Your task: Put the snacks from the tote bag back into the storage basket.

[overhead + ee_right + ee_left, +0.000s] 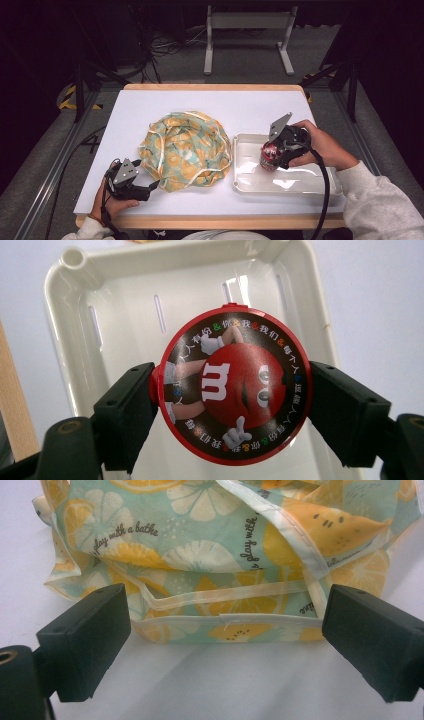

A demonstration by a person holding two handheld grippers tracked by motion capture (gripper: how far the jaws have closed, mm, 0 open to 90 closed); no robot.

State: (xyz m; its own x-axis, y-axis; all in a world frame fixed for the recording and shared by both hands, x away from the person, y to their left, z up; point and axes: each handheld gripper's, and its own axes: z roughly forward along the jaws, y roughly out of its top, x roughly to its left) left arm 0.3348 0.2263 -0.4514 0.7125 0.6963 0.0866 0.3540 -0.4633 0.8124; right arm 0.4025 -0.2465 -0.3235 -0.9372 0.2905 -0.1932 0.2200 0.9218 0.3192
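Observation:
A crumpled cloth bag (186,149) printed with lemons and oranges on pale teal lies in the middle of the white table. My left gripper (155,186) stands open at its near left edge; in the left gripper view the bag's hem (225,622) lies just beyond the two spread jaws, nothing between them. My right gripper (272,156) is shut on a round red M&M's candy tub (270,156) and holds it above the white plastic tray (300,185). The right gripper view shows the tub's lid (235,390) with both jaws pressed against its sides, over the tray's floor (125,335).
The white sheet (150,107) covers a wooden table whose edge (210,220) runs along the near side. Bare sheet lies behind the bag and at the far left. Beyond the table stand a grey metal frame (247,37), cables and dark floor.

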